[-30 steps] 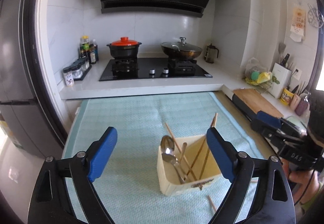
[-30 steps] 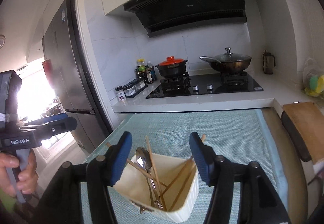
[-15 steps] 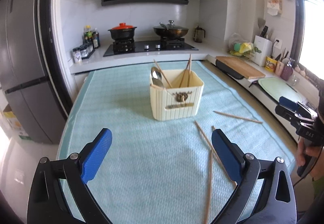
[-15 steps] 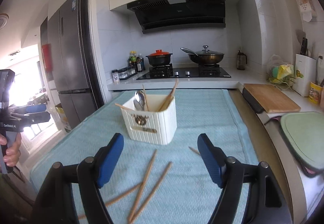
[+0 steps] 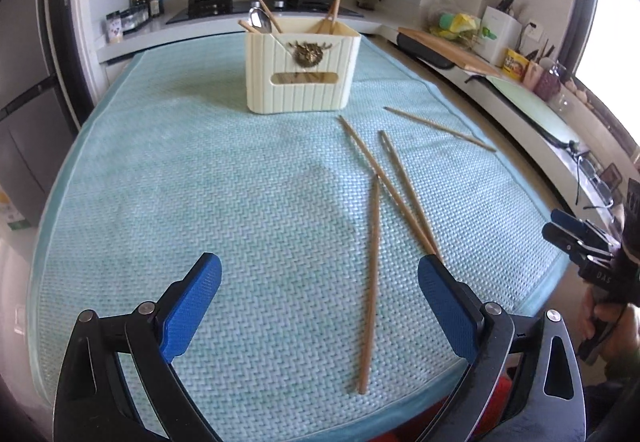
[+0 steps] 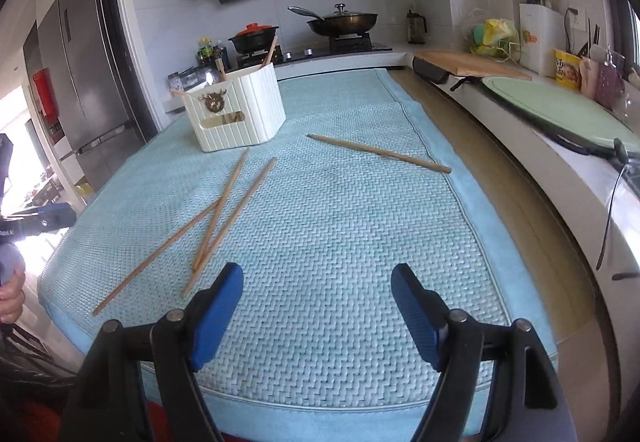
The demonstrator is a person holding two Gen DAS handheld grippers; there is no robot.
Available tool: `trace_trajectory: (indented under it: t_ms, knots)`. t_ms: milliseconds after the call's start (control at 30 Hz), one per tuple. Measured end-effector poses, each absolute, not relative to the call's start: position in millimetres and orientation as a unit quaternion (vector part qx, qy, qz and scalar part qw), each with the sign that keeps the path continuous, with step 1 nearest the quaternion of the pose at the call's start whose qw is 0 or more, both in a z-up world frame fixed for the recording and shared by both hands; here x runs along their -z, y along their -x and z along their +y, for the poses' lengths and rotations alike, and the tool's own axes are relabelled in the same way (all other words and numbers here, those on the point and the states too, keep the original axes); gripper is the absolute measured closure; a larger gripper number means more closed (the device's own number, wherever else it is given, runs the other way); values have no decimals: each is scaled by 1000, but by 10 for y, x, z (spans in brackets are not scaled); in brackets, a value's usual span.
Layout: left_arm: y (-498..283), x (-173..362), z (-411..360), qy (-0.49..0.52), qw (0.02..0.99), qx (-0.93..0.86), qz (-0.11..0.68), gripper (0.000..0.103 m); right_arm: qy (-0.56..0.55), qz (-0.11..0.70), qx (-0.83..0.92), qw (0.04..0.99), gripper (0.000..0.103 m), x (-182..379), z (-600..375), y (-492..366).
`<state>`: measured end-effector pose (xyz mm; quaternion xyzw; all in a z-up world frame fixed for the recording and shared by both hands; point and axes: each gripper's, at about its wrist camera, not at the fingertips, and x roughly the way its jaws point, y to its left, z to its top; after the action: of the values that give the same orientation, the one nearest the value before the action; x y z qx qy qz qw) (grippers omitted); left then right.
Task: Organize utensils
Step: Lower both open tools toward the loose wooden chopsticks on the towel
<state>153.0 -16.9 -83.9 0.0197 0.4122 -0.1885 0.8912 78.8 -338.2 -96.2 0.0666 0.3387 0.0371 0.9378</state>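
Left gripper (image 5: 319, 276) hanging spread, empty; right gripper (image 6: 317, 287) likewise, jaws just widening | chopsticks (image 5: 370, 274) lying loose between and ahead of left pads, holder (image 5: 302, 82) far ahead | judging light, stiff, slippery: pinching mid-shaft.

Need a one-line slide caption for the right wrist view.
Open right gripper over teal mat; four loose chopsticks lie before cream utensil holder.

Both wrist views face the mat (image 5: 240, 202) from its near edge
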Motion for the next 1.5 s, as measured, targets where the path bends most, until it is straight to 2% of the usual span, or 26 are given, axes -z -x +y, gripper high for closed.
trace_trajectory:
  t_ms: [300,633,1067,1233,1333,1500]
  knots:
    - [-1855,1103,-645,-79,882,164,436,4,-52,335,-58,939,25,878,-3214,-888]
    - [-1983,1275,-822,-126,874,153,444,4,-61,357,-57,930,25,968,-3206,-845]
    - [-2231,1533,-933,-144,857,153,471,4,-54,362,-68,928,25,956,-3096,-932]
    - [-2455,1582,-874,-105,852,160,487,3,-49,371,-70,925,25,938,-3067,-1003]
    - [-2569,1578,-750,-87,853,151,491,8,-37,377,-79,922,25,867,-3052,-1138]
    - [-2579,1514,-612,-78,848,165,497,26,-4,416,-94,905,25,811,-2974,-1603]
